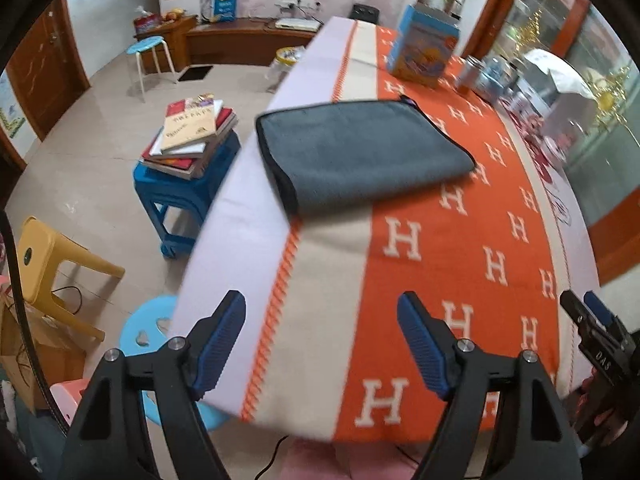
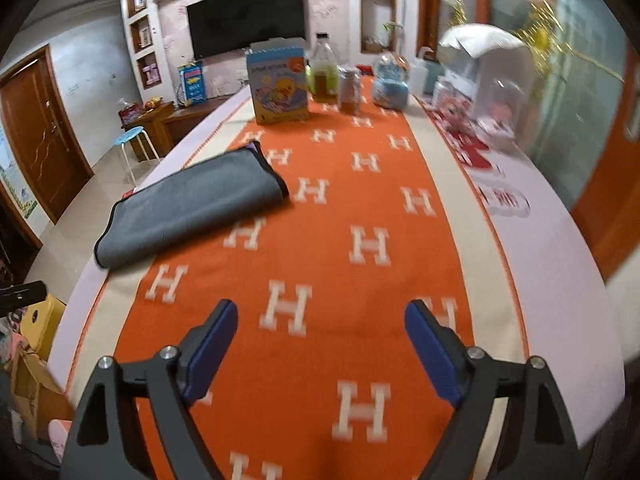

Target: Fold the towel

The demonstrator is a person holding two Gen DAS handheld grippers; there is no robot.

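A grey towel [image 1: 360, 152] with a black border lies folded flat near the left edge of the table, on the orange H-patterned cloth [image 1: 460, 240]. It also shows in the right wrist view [image 2: 192, 208], ahead and to the left. My left gripper [image 1: 320, 312] is open and empty, held above the table's near edge, short of the towel. My right gripper [image 2: 320, 320] is open and empty over the orange cloth [image 2: 340, 240], well back from the towel. The right gripper also shows at the right edge of the left wrist view [image 1: 588, 312].
A blue printed box [image 2: 278, 88], bottles and jars [image 2: 348, 88] and a white appliance [image 2: 488, 76] stand at the table's far end. Left of the table are a blue stool with stacked books [image 1: 192, 136], a yellow stool [image 1: 44, 264] and a light-blue stool [image 1: 148, 48].
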